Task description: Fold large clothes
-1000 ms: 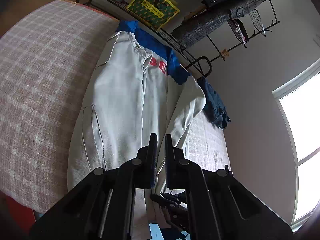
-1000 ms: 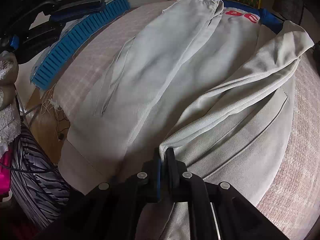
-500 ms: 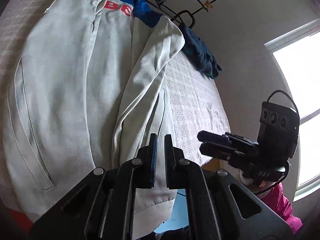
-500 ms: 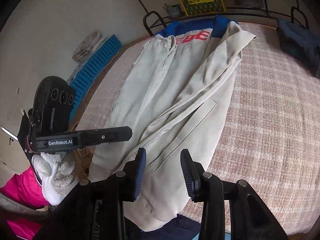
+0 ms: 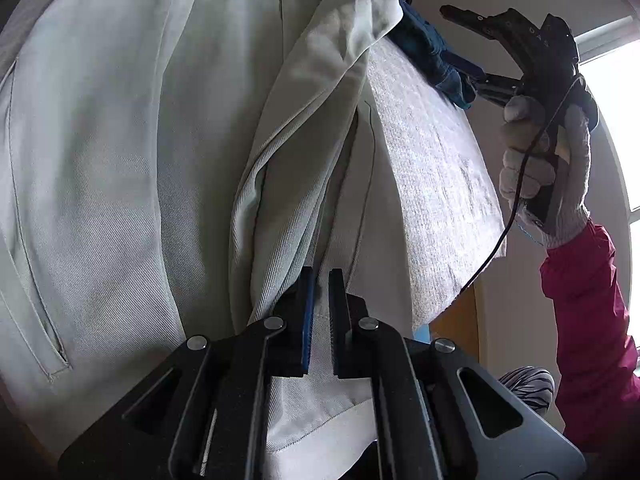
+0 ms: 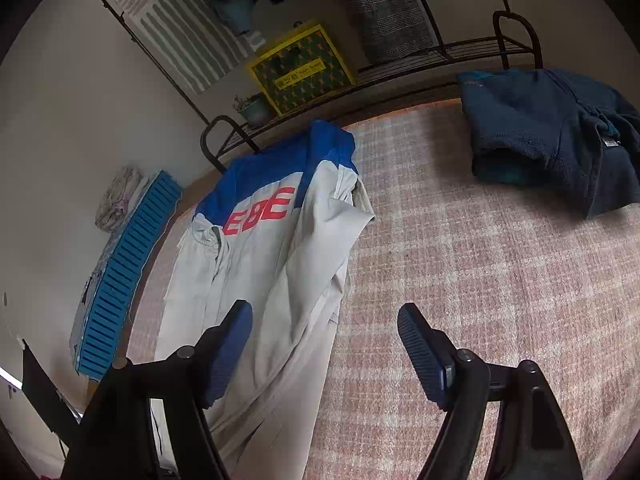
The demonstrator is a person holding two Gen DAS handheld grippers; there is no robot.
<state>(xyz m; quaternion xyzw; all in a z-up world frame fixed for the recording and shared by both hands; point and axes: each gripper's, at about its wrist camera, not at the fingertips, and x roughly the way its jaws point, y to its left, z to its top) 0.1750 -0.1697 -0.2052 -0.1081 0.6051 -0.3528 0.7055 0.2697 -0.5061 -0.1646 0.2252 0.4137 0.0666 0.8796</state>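
A pale grey jacket (image 5: 120, 160) with blue shoulders and red letters lies flat on the checked bed, also in the right wrist view (image 6: 272, 280). Its right sleeve (image 5: 288, 168) is folded down along the body. My left gripper (image 5: 319, 280) hovers close over the sleeve's lower end, its jaws nearly together with a narrow gap, nothing clearly pinched. My right gripper (image 6: 324, 320) is wide open and empty, raised above the bed to the right of the jacket; it also shows in the left wrist view (image 5: 480, 80), held in a gloved hand.
A folded dark blue fleece (image 6: 552, 136) lies at the bed's far right. A metal rack (image 6: 440, 52) with a yellow box (image 6: 300, 68) and a plant stands behind the bed. A blue ribbed mat (image 6: 124, 280) lies on the floor at left.
My right gripper let go of the sleeve, opened wide and lifted away to the right. My left gripper moved down close over the folded sleeve.
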